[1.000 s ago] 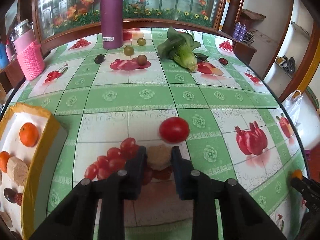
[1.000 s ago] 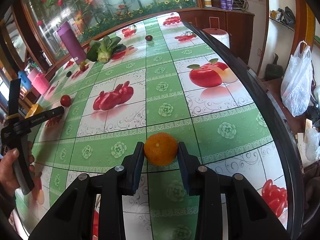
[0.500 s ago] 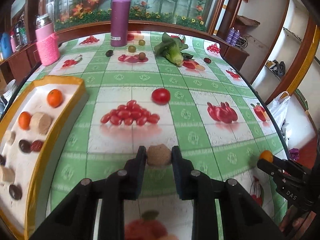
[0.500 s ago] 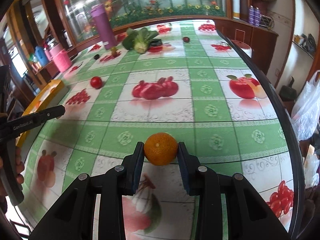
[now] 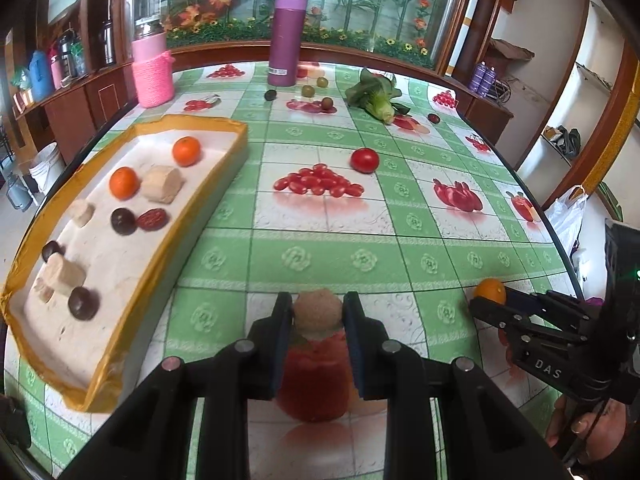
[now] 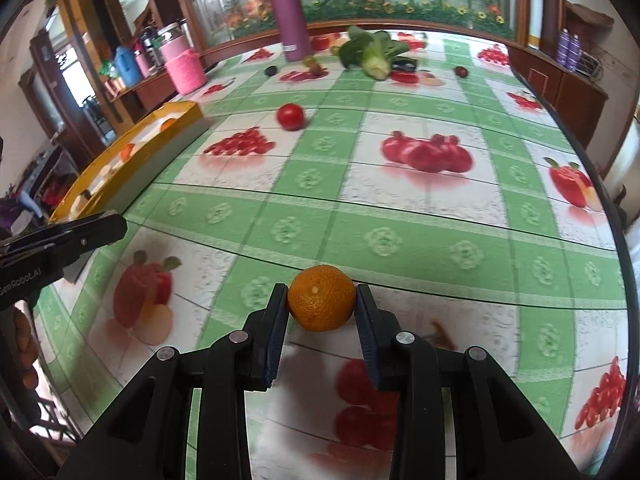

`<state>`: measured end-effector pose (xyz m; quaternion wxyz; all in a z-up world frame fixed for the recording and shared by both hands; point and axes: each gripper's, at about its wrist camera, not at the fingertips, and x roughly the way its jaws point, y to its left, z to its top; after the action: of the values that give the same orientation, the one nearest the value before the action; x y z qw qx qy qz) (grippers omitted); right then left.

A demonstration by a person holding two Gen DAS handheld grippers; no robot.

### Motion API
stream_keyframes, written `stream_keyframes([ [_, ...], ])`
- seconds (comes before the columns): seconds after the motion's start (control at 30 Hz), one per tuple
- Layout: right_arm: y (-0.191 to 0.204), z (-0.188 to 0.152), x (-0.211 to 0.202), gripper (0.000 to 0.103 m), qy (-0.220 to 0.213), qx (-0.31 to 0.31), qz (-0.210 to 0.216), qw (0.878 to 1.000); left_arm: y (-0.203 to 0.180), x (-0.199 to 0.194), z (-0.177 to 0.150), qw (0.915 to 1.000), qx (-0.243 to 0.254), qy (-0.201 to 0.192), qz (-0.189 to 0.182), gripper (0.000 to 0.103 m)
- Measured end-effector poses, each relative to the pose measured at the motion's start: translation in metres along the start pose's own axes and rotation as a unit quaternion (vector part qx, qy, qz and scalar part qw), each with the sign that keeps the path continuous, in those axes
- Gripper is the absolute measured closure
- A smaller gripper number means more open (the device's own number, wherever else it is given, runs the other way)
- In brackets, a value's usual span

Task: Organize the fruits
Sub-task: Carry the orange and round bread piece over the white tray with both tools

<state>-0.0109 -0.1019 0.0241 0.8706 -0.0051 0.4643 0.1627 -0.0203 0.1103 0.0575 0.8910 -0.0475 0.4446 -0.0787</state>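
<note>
My left gripper [image 5: 318,312] is shut on a round tan-brown fruit [image 5: 318,314] and holds it above the table near its front edge. My right gripper [image 6: 322,304] is shut on an orange [image 6: 322,303], also held above the cloth; it shows at the right of the left wrist view [image 5: 490,291]. The yellow-rimmed tray [image 5: 216,176] lies to the left, holding two oranges, pale chunks and dark fruits. A red tomato [image 5: 365,160] sits loose mid-table and also shows in the right wrist view [image 6: 291,117].
At the far end stand a purple bottle [image 5: 287,38], a pink knit-covered jar [image 5: 153,68], a leafy green vegetable [image 5: 374,94] and several small loose fruits [image 5: 308,91]. The table edge curves along the right [image 6: 600,184].
Both grippers pulled back from the table's far side and rose with their fruits. The tray has come more fully into the left wrist view, and the right gripper now appears closer.
</note>
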Motion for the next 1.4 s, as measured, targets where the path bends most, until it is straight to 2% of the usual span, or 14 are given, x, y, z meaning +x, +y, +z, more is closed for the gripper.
stream_keyframes([
  [0.3,0.039,0.005,0.013,0.070,0.010,-0.031,0.023,0.999,0.032,-0.005,-0.019,0.9995,-0.025,0.015,-0.016,0.074],
  [0.57,0.051,0.004,0.015,0.070,0.014,-0.047,0.023,0.999,0.046,-0.003,-0.037,0.9983,-0.039,0.031,-0.030,0.074],
  [0.73,0.062,0.016,0.013,0.070,0.004,-0.064,0.028,0.998,0.050,-0.013,-0.034,0.9980,-0.048,0.023,-0.034,0.074],
  [0.93,0.085,0.051,0.014,0.070,-0.012,-0.087,0.051,0.995,0.065,-0.037,-0.024,0.9968,-0.068,-0.005,-0.040,0.074],
  [1.1,0.113,0.084,0.024,0.070,-0.017,-0.109,0.078,0.991,0.096,-0.051,-0.017,0.9952,-0.093,-0.021,-0.020,0.074],
  [1.4,0.164,0.141,0.062,0.070,-0.007,-0.136,0.110,0.985,0.169,-0.055,0.006,0.9901,-0.122,-0.030,0.062,0.074],
])
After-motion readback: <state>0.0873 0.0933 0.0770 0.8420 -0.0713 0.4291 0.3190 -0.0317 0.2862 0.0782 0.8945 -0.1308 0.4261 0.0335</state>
